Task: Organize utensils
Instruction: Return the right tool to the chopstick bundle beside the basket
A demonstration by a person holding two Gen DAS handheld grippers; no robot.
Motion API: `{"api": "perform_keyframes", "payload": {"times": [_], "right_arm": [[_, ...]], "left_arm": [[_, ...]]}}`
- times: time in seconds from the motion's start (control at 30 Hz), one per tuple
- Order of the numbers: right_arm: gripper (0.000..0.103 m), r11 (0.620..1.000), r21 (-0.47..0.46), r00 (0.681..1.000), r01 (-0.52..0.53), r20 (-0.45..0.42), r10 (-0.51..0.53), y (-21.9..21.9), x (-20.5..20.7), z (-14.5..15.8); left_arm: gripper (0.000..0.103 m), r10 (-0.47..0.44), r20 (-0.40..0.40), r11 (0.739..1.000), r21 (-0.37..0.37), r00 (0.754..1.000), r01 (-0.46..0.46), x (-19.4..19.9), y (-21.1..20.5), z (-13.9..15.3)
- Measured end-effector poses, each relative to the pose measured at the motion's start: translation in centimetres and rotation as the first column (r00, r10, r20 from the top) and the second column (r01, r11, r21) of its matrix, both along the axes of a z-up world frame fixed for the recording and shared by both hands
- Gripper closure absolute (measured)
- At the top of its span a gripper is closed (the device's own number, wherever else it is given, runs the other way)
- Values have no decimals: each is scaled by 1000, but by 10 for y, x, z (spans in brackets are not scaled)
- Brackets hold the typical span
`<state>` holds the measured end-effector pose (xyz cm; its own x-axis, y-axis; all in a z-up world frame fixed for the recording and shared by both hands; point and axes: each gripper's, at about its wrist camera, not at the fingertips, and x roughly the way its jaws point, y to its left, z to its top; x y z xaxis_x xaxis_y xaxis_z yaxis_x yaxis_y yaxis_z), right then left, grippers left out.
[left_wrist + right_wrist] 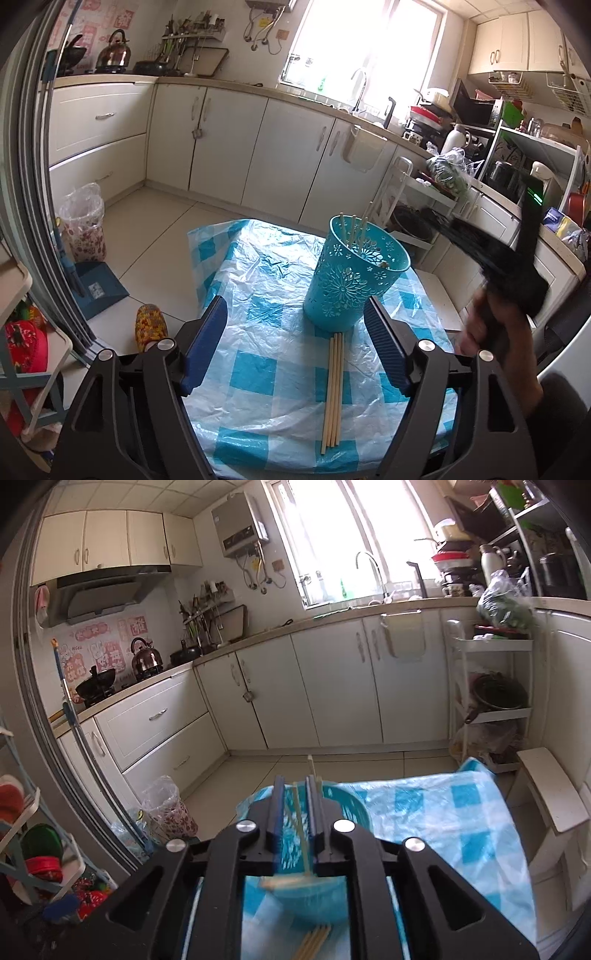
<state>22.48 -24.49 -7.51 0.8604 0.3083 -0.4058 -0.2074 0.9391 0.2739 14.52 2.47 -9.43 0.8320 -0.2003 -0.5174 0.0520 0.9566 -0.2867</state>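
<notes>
A teal perforated utensil holder (354, 275) stands on a table with a blue-and-white checked plastic cover (258, 354). Several wooden chopsticks (352, 229) stand inside it. Several more chopsticks (333, 387) lie flat on the cover in front of the holder. My left gripper (295, 325) is open and empty, low over the table, with the lying chopsticks between its fingers. My right gripper (295, 801) is above the holder (332, 812), its jaws narrowly apart around a blurred chopstick (301, 830). The lying chopsticks also show in the right wrist view (314, 939). The right gripper appears blurred at the right of the left wrist view (491, 254).
A kitchen surrounds the table: white cabinets (229, 144), a sink under the window (369, 572), a stove with a kettle (146, 657). A lined bin (83, 225) and dustpan (96, 291) stand on the floor to the left. A white trolley (491, 686) and stool (554, 797) stand to the right.
</notes>
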Motion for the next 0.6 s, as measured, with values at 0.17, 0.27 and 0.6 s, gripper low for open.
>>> {"api": "perform_keyframes", "payload": {"times": [0.17,0.27,0.6], "right_arm": [[78,999,-19,999,37,5,-37,-3,-63,-3],[76,998,-28,998,59,-10,-60,-4,-89,-8],[73,997,-26,988,78,-132,-81,-5,-137,-38]], "left_arm": [[27,1,19,1000,-1,1000,-1,-13,-1,8],[26,-1,26,1000,2,1000,1,-20,-1,12],[25,-30,23,998,46,999,29,-36,-15,16]]}}
